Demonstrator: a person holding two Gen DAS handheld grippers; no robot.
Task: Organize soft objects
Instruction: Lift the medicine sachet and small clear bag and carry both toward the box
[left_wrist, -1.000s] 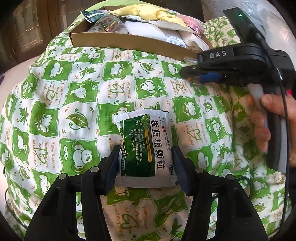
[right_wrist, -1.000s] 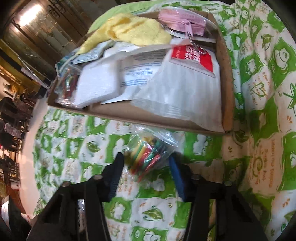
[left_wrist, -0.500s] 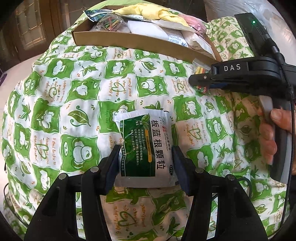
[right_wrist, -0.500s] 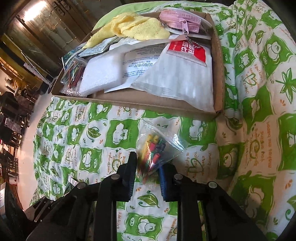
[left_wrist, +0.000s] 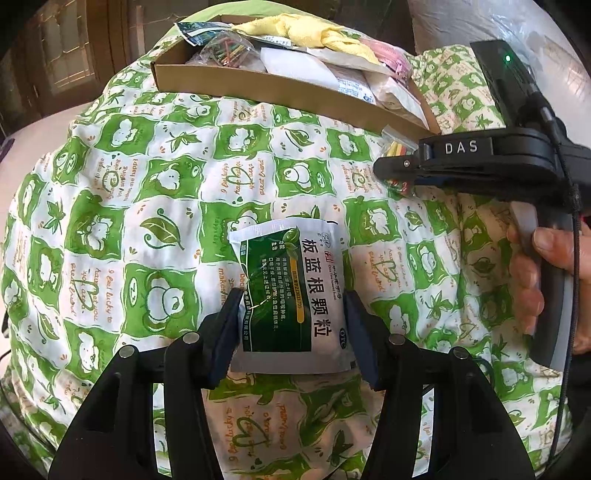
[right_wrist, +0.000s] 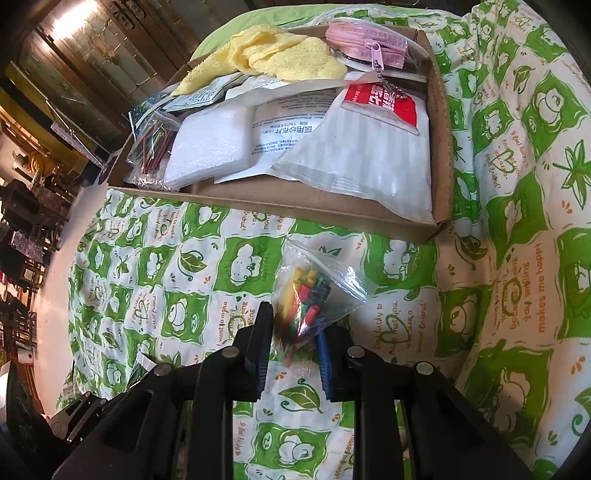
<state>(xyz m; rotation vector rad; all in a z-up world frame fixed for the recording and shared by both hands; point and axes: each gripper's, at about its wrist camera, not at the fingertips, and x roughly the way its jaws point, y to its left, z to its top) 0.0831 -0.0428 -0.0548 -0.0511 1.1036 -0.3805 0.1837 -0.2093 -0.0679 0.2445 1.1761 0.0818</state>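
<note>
Meanwhile right gripper pinches clear bag.

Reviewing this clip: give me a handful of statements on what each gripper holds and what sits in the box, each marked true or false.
1. The left gripper grips a green and white sachet. True.
2. The right gripper stands wide open over bare cloth. False: it is shut on a clear bag of coloured pieces.
3. The cardboard box is empty. False: it holds a yellow cloth, a pink zip pouch and several white packets.
4. The box rests on a green and white patterned cloth. True.
5. The clear bag lies inside the box. False: it is outside, in front of the near wall.
</note>
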